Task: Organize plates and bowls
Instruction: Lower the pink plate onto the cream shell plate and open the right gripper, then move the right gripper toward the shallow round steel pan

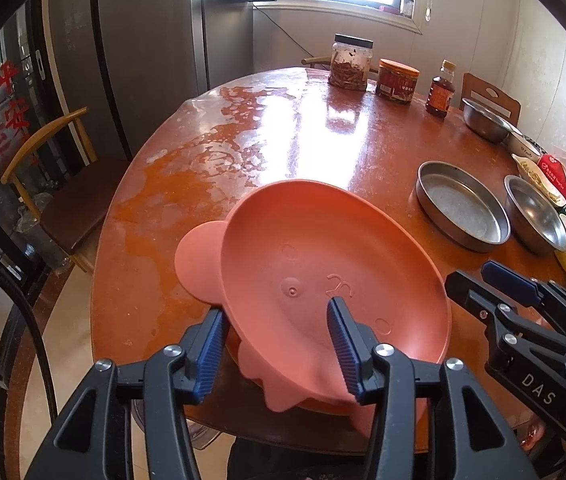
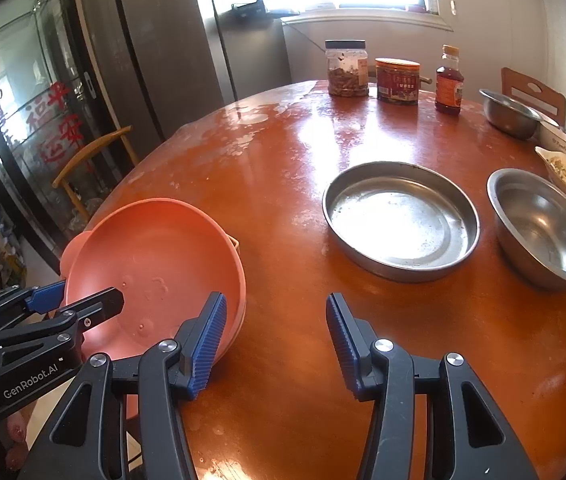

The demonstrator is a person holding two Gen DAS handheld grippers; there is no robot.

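Observation:
A pink plate (image 1: 323, 264) with round ears lies tilted at the table's near left edge, on what looks like a second pink dish (image 2: 239, 312) under it. My left gripper (image 1: 276, 308) straddles the plate's near rim, one finger outside the rim and the other over the plate's inside. The jaws stand apart and the pads do not press on the rim. In the right wrist view the left gripper (image 2: 91, 292) reaches in from the left over the same plate (image 2: 155, 264). My right gripper (image 2: 275, 298) hangs open over bare table just right of the plate, nothing between its fingers.
A shallow steel pan (image 2: 401, 220) and a steel bowl (image 2: 543, 228) sit to the right, another steel bowl (image 2: 511, 114) further back. Two jars (image 2: 347, 70) and a bottle (image 2: 449, 82) stand at the far edge. Dishes crowd the right rim. A wooden chair (image 1: 63, 184) stands left of the round table (image 2: 283, 168).

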